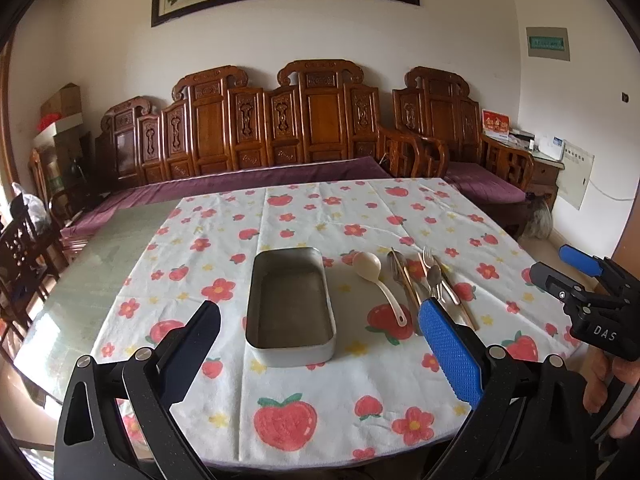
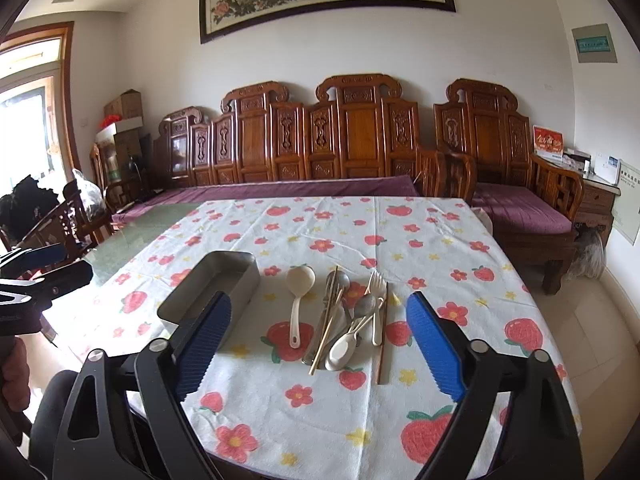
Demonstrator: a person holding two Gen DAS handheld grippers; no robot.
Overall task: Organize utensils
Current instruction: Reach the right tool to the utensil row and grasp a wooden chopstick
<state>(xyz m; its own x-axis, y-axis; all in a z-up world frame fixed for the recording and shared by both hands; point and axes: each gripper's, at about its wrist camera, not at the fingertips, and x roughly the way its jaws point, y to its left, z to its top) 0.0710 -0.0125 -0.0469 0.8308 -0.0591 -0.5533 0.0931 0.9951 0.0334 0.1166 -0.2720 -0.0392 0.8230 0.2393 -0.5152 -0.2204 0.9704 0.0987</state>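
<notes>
An empty metal tin (image 1: 291,307) lies on the flowered tablecloth; in the right wrist view the tin (image 2: 212,292) is at the left. A cream ladle (image 1: 378,280) (image 2: 299,296) lies right of it. Further right is a pile of utensils (image 1: 430,280) (image 2: 352,320): metal spoons, a fork, chopsticks and a white spoon (image 2: 342,350). My left gripper (image 1: 320,344) is open and empty, above the tin's near end. My right gripper (image 2: 320,336) is open and empty, above the near side of the pile; it also shows in the left wrist view (image 1: 560,268).
The tablecloth (image 1: 320,216) covers most of a round glass table; bare glass (image 1: 100,264) shows at the left. A carved wooden bench with purple cushions (image 1: 280,140) stands behind. A dark wooden chair (image 2: 60,220) stands at the left. The table's near edge (image 2: 320,468) is close to me.
</notes>
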